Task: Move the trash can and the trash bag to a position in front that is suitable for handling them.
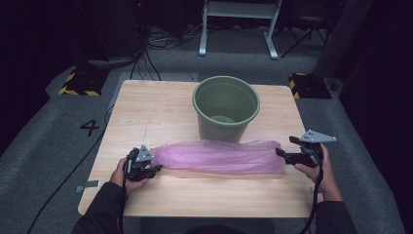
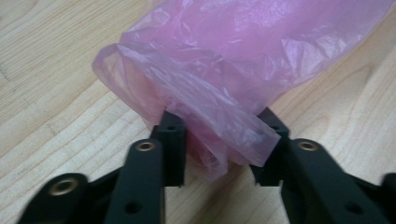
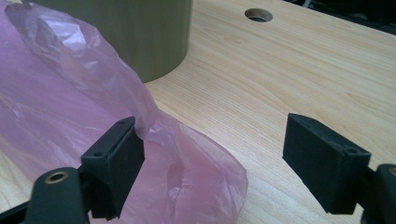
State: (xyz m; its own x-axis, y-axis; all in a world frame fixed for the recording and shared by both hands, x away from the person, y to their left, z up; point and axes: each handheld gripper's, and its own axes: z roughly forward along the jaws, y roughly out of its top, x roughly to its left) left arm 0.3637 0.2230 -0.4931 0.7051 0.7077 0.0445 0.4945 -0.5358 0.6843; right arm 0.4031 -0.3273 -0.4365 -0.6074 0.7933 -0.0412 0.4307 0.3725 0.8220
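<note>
Fingers of left gripper (image 2: 219, 140) narrow, bag (image 1: 219, 156) end bunched between them; we cannot tell if pads grip yet. Right gripper (image 3: 212, 158) fingers wide, bag's other end just beside one pad, unheld. Bag lies flat on table (image 1: 146, 107) before bin (image 1: 226, 108).

Risks, as we judge: thin film slips or tears under one-sided pull; sagging bag catches bin rim.

Bin upright, apparently empty.

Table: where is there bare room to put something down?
Free: the wood left of the green bucket, and the strip between the pink bag and the near table edge. Crowded: the middle, where bag meets bucket.
</note>
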